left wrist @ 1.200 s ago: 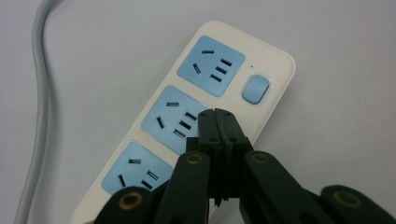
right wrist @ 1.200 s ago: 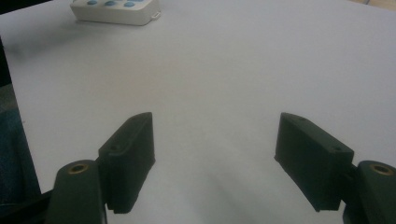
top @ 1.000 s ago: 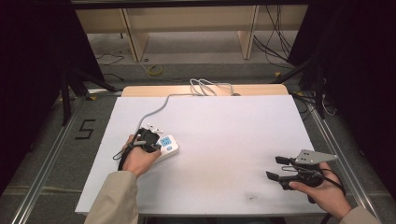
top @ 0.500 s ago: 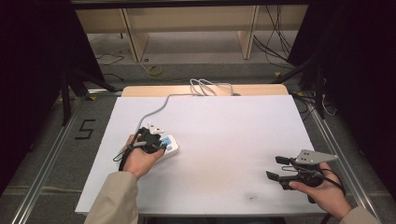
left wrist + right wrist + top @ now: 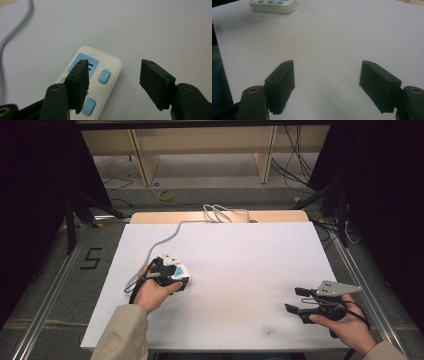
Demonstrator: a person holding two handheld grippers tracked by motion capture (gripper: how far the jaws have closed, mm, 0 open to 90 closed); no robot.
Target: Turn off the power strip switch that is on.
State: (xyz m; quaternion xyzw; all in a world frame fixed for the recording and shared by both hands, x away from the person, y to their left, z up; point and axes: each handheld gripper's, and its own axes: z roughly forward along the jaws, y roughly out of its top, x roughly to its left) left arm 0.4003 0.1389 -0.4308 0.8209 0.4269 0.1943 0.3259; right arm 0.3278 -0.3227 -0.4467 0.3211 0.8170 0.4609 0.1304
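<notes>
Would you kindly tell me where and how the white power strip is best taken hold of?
Probably across its two long sides, from above: the power strip lies flat on the white board, narrow enough for open jaws. Avoid the end where its grey cable leaves.

High view: white table top (image 5: 240, 270) evenly and brightly lit from above, surroundings falling to near black at both sides; picture soft, low in detail, hands casting only faint shadows. Left gripper view: diffuse light, slight violet cast on the table; the white power strip (image 5: 105, 67) is fairly sharp, while the near jaws are slightly soft with a dull sheen. Right gripper view: dimmer toward the bottom, soft shadow beneath the jaws, the far power strip blurred.
</notes>
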